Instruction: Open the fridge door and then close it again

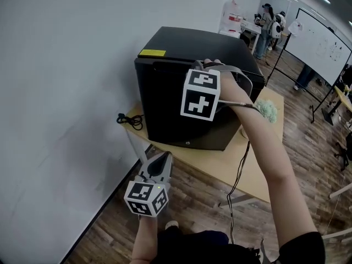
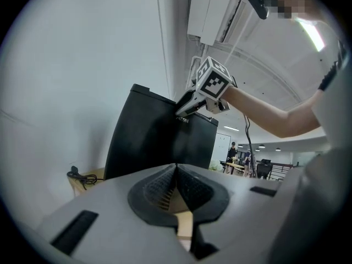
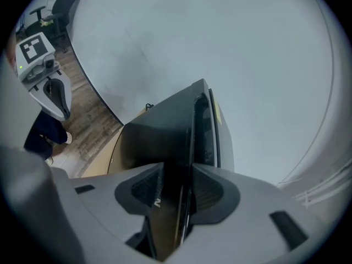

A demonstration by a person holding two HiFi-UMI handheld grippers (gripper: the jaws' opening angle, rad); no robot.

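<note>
A black mini fridge (image 1: 187, 48) stands on a wooden table (image 1: 258, 172) against a white wall, its door (image 1: 165, 111) facing me. My right gripper (image 1: 204, 66) reaches down onto the door's top edge, its tips hidden behind its marker cube. In the right gripper view the door edge (image 3: 184, 147) fills the gap between the jaws of this gripper (image 3: 177, 180), with a pad on each side of it. A narrow dark gap shows between door and body. My left gripper (image 1: 163, 157) hangs low in front of the table, level, shut on nothing (image 2: 176, 169).
A coiled black cable (image 1: 131, 120) lies on the table's left corner. A green fluffy thing (image 1: 268, 110) sits beside the fridge on the right. Behind are a whiteboard (image 1: 319, 37), desks and standing people (image 1: 269, 23). Wood floor lies below.
</note>
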